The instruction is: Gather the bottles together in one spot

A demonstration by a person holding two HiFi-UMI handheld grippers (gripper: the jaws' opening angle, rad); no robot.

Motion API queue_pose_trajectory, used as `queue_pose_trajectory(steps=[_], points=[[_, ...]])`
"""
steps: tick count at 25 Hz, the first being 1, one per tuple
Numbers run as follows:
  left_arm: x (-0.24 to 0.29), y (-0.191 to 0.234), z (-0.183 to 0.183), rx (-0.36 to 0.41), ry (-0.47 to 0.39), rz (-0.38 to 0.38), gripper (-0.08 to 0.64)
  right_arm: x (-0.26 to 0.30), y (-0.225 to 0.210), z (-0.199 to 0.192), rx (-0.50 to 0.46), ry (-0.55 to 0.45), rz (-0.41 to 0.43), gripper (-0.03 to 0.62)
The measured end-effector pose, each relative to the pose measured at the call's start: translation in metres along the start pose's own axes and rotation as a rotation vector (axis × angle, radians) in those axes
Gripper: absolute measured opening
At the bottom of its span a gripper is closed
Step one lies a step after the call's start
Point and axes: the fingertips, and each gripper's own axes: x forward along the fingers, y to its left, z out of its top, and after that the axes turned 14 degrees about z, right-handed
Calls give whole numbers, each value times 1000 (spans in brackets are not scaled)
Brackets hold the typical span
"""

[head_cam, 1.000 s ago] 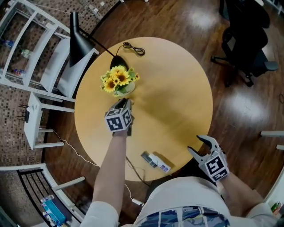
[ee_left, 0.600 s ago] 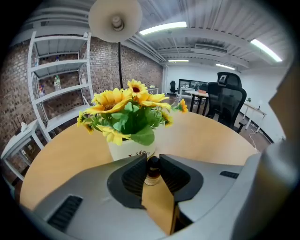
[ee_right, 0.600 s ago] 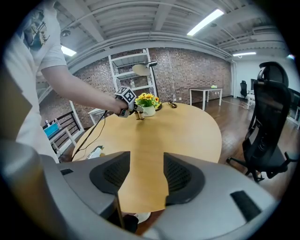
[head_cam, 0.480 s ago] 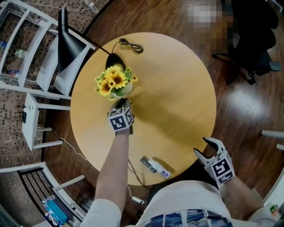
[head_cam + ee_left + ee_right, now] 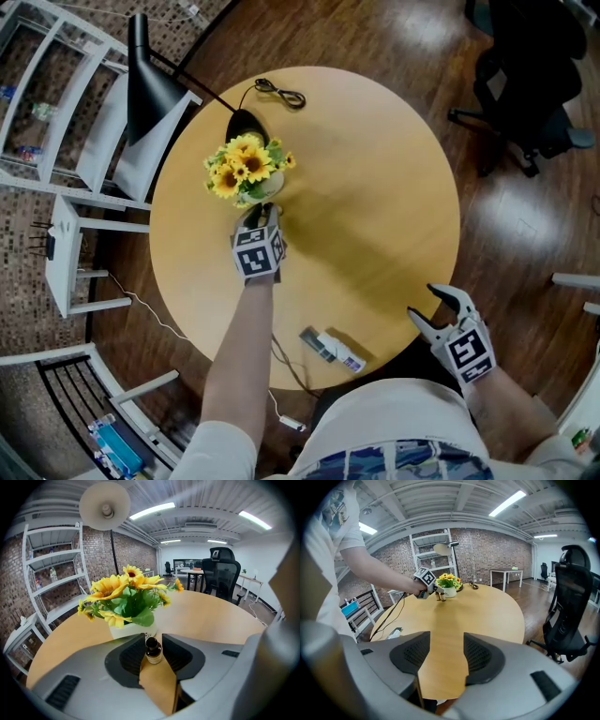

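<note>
A small brown bottle (image 5: 152,651) with a black cap stands upright on the round wooden table (image 5: 375,187), right in front of the sunflower vase (image 5: 248,173). My left gripper (image 5: 153,638) reaches around it. Its jaws have just been opening, and the bottle stands between the pads with narrow gaps on both sides. In the head view the left gripper (image 5: 263,217) is mostly hidden under its marker cube. In the right gripper view small brown bottles (image 5: 439,596) show by the vase. My right gripper (image 5: 424,302) hangs open and empty at the table's near right edge.
A black lamp (image 5: 155,80) and a coiled cable (image 5: 281,97) stand behind the vase. A grey-white device with a cord (image 5: 330,345) lies at the front edge. A white shelf unit (image 5: 66,103) is on the left. An office chair (image 5: 520,84) is at the far right.
My left gripper has come down a little closer to the vase. The right gripper has hardly shifted at the table's edge.
</note>
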Motion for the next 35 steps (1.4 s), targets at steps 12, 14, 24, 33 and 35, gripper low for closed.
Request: queue_pose_trajectory(steps=[12,14,24,33,35], points=[[-158,19,-6,-59,-174,-26,121,0,64,18,-16,-66,27,250],[-198,25,-24,-81,-180,-45,121,0,79,25,-54,-85,29,250],[-394,76,-132,-274,-228,-139,132,-10,178,61,-52,-155,-2,265],[-500,97,-203,-304,-265,-222,132,-46,275,39,-12,-215,-89,264],[-511,101,-216,-302,-257,-224,132,-55,295,32,5,-237,-103,264]])
